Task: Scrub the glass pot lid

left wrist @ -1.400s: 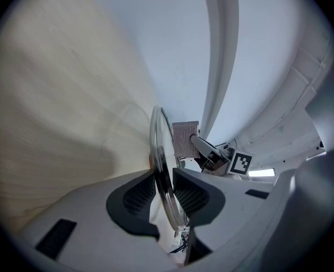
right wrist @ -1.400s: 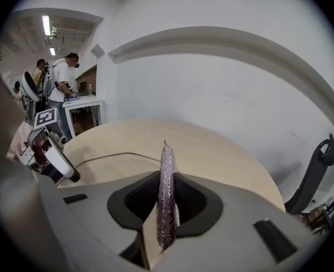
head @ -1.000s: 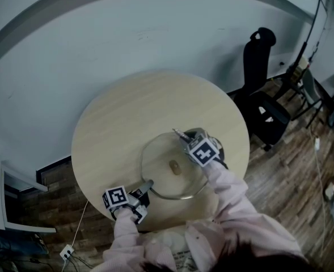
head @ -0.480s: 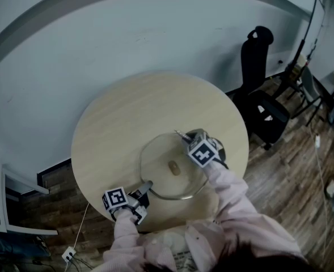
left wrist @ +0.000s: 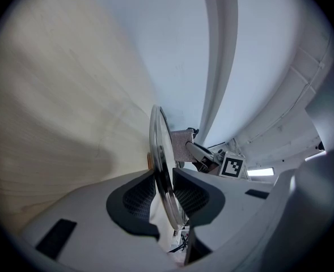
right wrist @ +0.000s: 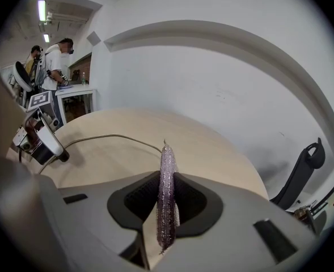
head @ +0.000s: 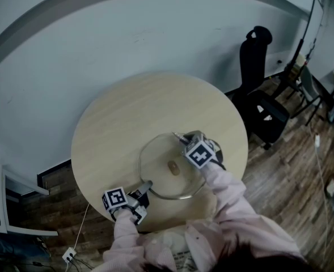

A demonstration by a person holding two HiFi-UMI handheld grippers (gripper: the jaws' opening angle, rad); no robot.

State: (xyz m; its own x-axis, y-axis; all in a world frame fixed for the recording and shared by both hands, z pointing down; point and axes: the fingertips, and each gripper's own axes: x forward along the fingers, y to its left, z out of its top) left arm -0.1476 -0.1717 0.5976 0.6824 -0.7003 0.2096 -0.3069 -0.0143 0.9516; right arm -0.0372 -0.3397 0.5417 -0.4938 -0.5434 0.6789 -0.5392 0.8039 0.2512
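Note:
The glass pot lid lies on the round wooden table, its brown knob in the middle. My left gripper is shut on the lid's near-left metal rim, which stands edge-on between the pads. My right gripper is over the lid's far-right part, shut on a thin silvery scrub pad that sticks out past the jaws. In the left gripper view the scrub pad shows beyond the lid. The lid's rim curves across the right gripper view.
A black office chair stands right of the table on the wooden floor. A white wall curves behind the table. A white cabinet is at lower left. Two people stand by a desk far off in the right gripper view.
My right gripper with the scrub pad has slid slightly left and nearer over the lid. The left gripper and the lid have stayed put.

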